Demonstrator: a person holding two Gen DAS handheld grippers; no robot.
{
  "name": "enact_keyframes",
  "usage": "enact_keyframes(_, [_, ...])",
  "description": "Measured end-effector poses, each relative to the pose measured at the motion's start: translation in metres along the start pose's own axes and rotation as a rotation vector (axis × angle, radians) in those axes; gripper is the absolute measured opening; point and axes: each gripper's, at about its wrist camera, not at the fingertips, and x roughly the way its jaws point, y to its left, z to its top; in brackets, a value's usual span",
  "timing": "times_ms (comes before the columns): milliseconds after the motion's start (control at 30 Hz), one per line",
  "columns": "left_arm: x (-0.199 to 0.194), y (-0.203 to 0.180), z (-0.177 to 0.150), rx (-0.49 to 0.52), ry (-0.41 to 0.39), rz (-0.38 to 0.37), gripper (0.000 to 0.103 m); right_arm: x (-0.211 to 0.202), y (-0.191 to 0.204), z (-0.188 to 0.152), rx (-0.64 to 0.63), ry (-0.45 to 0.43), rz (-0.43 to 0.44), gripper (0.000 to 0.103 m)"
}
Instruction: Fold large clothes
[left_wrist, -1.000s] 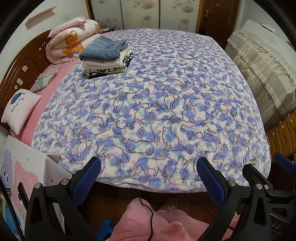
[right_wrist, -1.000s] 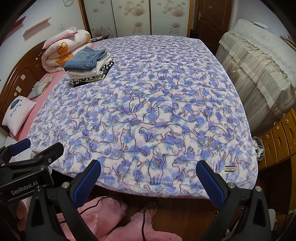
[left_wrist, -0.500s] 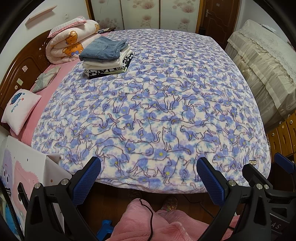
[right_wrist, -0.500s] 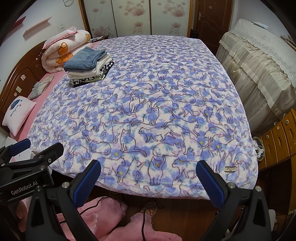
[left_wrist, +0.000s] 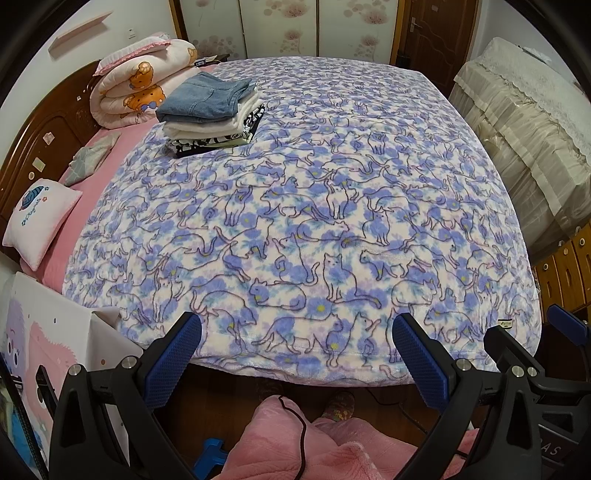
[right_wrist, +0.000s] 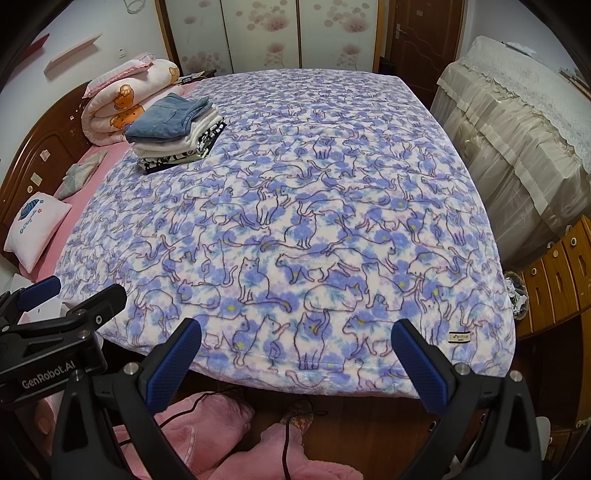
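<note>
Item: cat-print blanket (left_wrist: 295, 206), fleece, blue and lilac on white. Laid flat and spread over nearly the whole bed; long axis runs away from the viewer, from the near hem toward the wardrobe doors (left_wrist: 280, 29). Near hem (left_wrist: 295, 363) hangs just over the bed's foot edge, running crosswise directly ahead of both grippers. A small woven label (right_wrist: 459, 336) sits near the near right corner.

Position relative to tools: left gripper (left_wrist: 295, 354) faces the hem about at its middle; right gripper (right_wrist: 295, 354) faces it a little further right, closer to the label corner. Both are held just short of the hem, over the floor, not touching cloth. The left gripper's body shows at the left margin of the right wrist view, so the two are close side by side.

Gripper state: both spread wide, blue pads (left_wrist: 173, 354) well apart, nothing between them.

Judgement: no fold begun. The first grasp likely falls on the near hem or its corners; the right gripper is nearer the label corner, the left must travel sideways to reach the other.

Adjacent: stack of folded clothes (left_wrist: 210, 110), denim on top, on the blanket's far left corner, well apart from the grippers. Rolled bear-print quilt (left_wrist: 140, 85) and small pillow (left_wrist: 37, 221) by the headboard. Pink-clad legs (left_wrist: 314, 443) below, at the bed's foot.
</note>
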Motion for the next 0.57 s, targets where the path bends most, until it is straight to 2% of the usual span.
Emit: enact_keyframes(567, [0.0010,-0.0008,0.0016,0.002,-0.002,0.003,0.102,0.0032,0.0009,0.0039,0.000,0.002,-0.002,0.103])
